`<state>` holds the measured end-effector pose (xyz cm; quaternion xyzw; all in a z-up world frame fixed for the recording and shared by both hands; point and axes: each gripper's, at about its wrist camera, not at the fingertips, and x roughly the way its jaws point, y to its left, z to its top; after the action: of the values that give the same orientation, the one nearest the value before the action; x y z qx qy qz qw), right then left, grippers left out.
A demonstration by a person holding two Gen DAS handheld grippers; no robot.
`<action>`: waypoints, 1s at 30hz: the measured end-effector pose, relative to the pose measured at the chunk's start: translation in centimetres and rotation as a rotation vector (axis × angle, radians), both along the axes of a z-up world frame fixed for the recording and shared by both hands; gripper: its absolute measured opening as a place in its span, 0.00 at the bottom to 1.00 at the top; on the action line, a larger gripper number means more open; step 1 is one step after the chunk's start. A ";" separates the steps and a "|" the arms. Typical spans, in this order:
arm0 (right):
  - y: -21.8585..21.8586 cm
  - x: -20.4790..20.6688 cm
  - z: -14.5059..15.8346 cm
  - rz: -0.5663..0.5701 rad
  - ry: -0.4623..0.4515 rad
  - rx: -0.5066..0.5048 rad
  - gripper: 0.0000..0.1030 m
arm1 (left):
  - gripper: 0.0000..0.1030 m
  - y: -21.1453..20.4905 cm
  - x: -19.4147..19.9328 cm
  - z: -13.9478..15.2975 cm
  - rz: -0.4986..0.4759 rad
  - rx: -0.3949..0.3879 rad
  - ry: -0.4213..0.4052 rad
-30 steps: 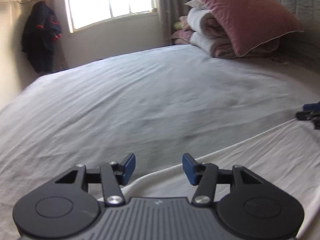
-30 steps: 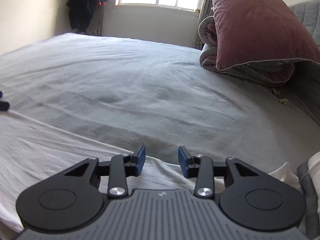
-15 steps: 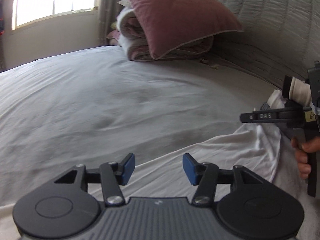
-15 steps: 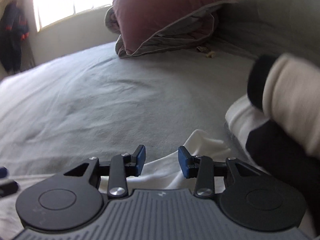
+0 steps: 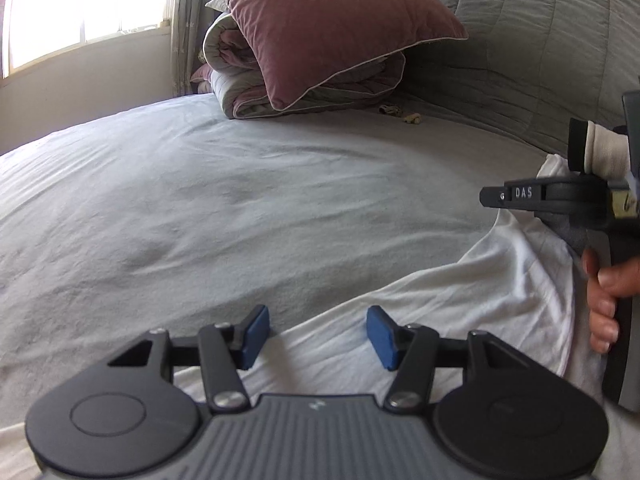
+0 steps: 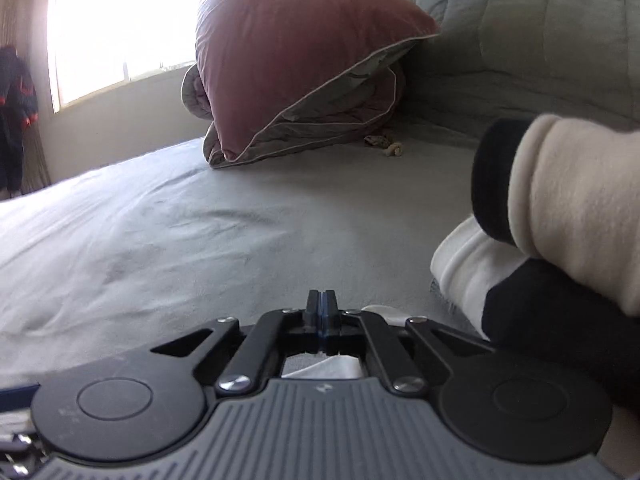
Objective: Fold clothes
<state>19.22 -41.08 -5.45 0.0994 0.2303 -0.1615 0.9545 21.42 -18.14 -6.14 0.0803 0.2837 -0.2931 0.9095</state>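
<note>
A white garment [image 5: 440, 320] lies spread on the grey bed sheet [image 5: 240, 208], its far edge running from my left gripper up to the right one. Low over that edge hovers my left gripper [image 5: 318, 332]. Its jaws are opening and its blue pads [image 5: 256, 330] do not press the cloth. My right gripper [image 5: 486, 196] comes in from the right, held by a hand [image 5: 604, 292]. The garment tents up to its underside. In the right wrist view the right gripper [image 6: 320, 308] is shut, with white cloth [image 6: 320, 368] showing just behind the fingers.
A mauve pillow [image 5: 328, 28] leans on a folded duvet [image 5: 240, 84] against the quilted grey headboard [image 5: 540, 40]. A cream roll with a black end [image 6: 560, 208] sits close on the right gripper's right. The window [image 5: 80, 8] is at far left and a dark jacket [image 6: 16, 120] hangs beside it.
Both views have swung right towards the headboard and pillow. The right jaws have gone from apart to closed together. The left jaws stand a little wider.
</note>
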 end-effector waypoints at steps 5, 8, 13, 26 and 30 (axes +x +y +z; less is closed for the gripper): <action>0.5 0.7 -0.4 0.008 0.056 -0.016 0.07 | 0.59 0.3 0.3 0.1 0.000 -0.027 0.014; 1.1 0.5 -0.2 0.023 0.080 -0.039 0.14 | 0.61 0.7 0.0 0.6 0.031 -0.020 0.011; 2.1 0.2 0.8 0.054 0.068 -0.082 0.50 | 0.67 4.0 -1.1 1.8 0.107 -0.015 -0.002; 7.1 -0.7 2.7 0.362 0.024 -0.096 0.61 | 0.73 21.3 -4.3 3.8 0.513 0.182 -0.038; 8.9 -0.6 2.3 0.413 0.038 -0.152 0.61 | 0.72 27.4 -5.1 4.1 0.698 0.195 -0.051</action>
<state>18.62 -32.21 -3.12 -0.0250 0.2507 0.0186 0.9676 16.33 9.22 -2.00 0.0720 0.2978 0.0655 0.9496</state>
